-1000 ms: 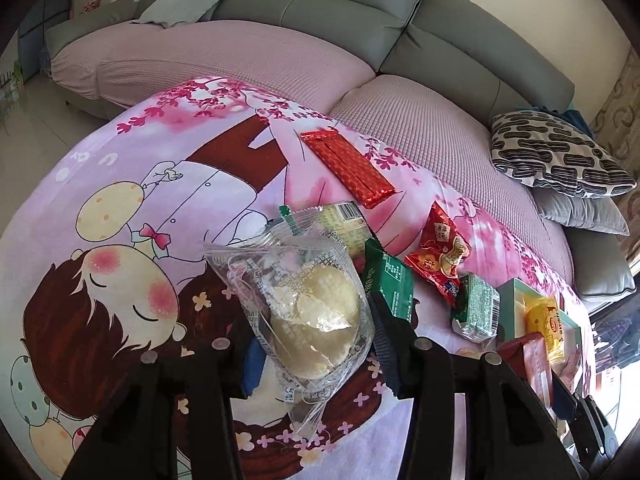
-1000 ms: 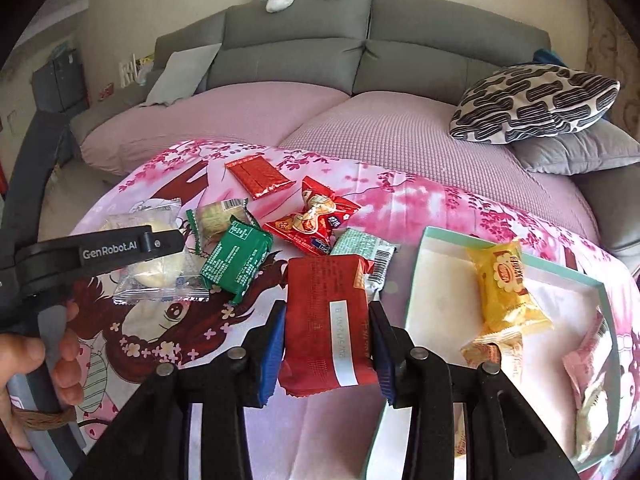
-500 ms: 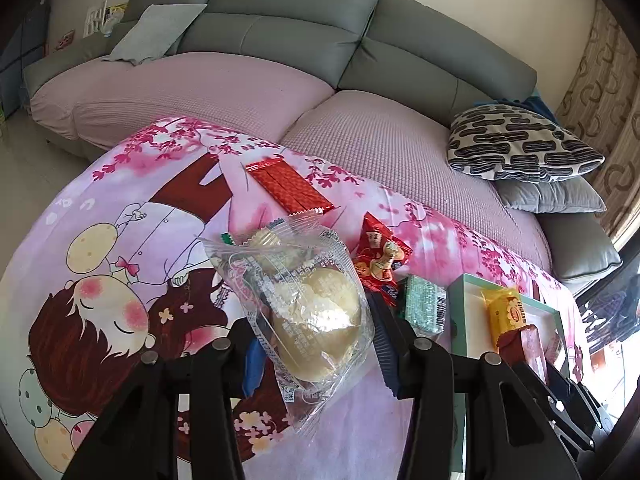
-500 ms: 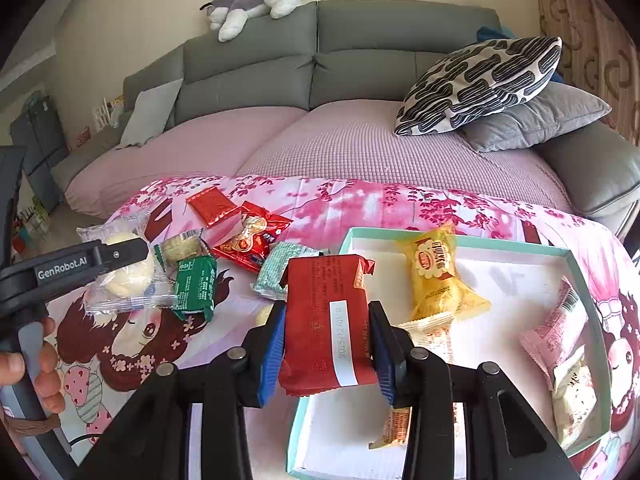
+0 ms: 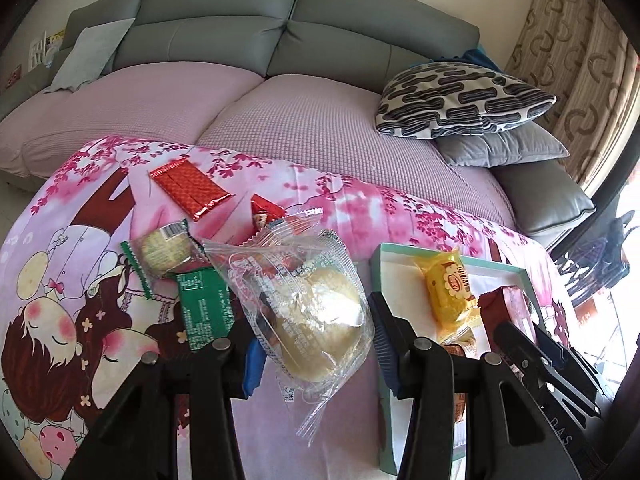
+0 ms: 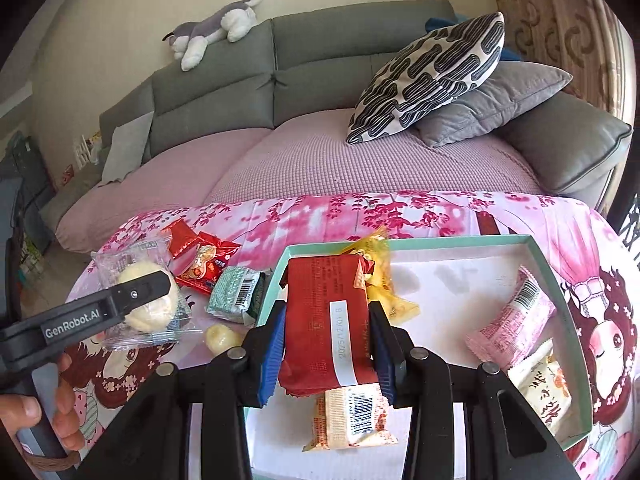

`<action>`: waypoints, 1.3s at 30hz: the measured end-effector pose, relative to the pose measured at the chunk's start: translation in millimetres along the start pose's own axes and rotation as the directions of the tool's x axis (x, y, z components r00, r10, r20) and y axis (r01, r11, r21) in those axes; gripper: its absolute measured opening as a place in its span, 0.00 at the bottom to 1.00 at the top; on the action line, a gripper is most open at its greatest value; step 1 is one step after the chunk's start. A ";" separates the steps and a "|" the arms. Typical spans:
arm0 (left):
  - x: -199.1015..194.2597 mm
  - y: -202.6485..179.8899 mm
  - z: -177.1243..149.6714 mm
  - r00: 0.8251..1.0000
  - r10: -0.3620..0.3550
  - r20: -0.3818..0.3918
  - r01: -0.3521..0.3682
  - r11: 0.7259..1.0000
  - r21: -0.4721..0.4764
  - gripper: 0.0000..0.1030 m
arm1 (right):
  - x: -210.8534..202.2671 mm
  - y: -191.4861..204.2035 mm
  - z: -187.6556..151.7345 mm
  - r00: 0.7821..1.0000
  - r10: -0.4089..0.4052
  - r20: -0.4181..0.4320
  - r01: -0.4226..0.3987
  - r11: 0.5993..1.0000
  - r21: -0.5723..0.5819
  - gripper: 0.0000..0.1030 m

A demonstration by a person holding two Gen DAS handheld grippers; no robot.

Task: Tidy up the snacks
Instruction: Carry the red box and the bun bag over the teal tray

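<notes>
My left gripper [image 5: 316, 344] is shut on a clear packet with a pale round cake [image 5: 316, 316], held above the pink cartoon cloth, left of the teal-rimmed white box [image 5: 378, 264]. It also shows in the right wrist view [image 6: 140, 304]. My right gripper [image 6: 328, 340] is shut on a red snack packet [image 6: 326, 320], held over the left end of the box [image 6: 536, 252]. The box holds a yellow packet [image 5: 450, 284], a pink packet [image 6: 512, 320], a cream packet [image 6: 540, 384] and an orange-white packet [image 6: 348, 412].
Loose snacks lie on the cloth left of the box: a red wafer packet [image 5: 188, 188], a green-edged biscuit packet [image 5: 164, 248], a green packet [image 5: 204, 308], a red candy packet [image 6: 204, 264], a pale green packet [image 6: 236, 292], a small yellow sweet [image 6: 220, 336]. A grey sofa stands behind.
Both grippers have moved right with their packets. The right one went from beside the box to over its left end. The left one has come closer to the box.
</notes>
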State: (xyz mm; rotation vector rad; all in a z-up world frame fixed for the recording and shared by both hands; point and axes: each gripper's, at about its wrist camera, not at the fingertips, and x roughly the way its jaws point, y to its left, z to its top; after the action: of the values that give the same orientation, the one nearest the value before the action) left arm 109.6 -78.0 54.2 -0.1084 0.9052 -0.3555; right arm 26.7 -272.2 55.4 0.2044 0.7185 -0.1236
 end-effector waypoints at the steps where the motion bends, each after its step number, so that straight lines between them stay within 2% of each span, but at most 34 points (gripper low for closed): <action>1: 1.6 -5.8 1.5 1.000 -0.002 -0.001 0.002 1.000 0.012 0.47 | -1.1 -5.7 1.1 1.000 -0.004 0.005 0.004 1.000 0.011 0.41; 5: 8.9 -30.3 9.9 1.000 -0.030 0.005 0.029 0.998 0.056 0.47 | -5.4 -35.1 4.5 0.998 -0.065 0.020 0.064 0.996 0.064 0.41; 11: 30.1 -71.0 16.7 0.997 -0.076 -0.028 0.079 0.989 0.129 0.47 | -5.8 -87.4 4.6 0.987 -0.161 0.003 0.158 0.974 0.163 0.41; 14: 42.2 -86.5 16.0 0.996 -0.075 -0.051 0.082 0.984 0.159 0.47 | -5.2 -101.3 4.0 0.985 -0.172 -0.002 0.170 0.967 0.193 0.41; 22: 68.7 -106.9 15.5 0.995 -0.051 -0.090 0.069 0.975 0.211 0.47 | 6.0 -99.1 4.1 0.985 -0.172 -0.019 0.173 0.968 0.181 0.41; 32: 97.2 -101.7 5.8 0.987 -0.032 -0.159 0.061 0.982 0.178 0.47 | 20.6 -97.8 0.5 0.983 -0.175 -0.061 0.182 0.969 0.165 0.41; 39: 102.6 -103.1 4.1 0.986 -0.015 -0.163 0.044 0.984 0.175 0.48 | 29.4 -97.0 -2.8 0.978 -0.183 -0.096 0.196 0.969 0.148 0.41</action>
State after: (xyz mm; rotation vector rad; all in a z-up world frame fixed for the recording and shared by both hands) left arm 144.3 -210.3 4.6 0.0729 1.0283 -0.4767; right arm 29.2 -367.2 20.0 0.2923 0.8096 -0.3574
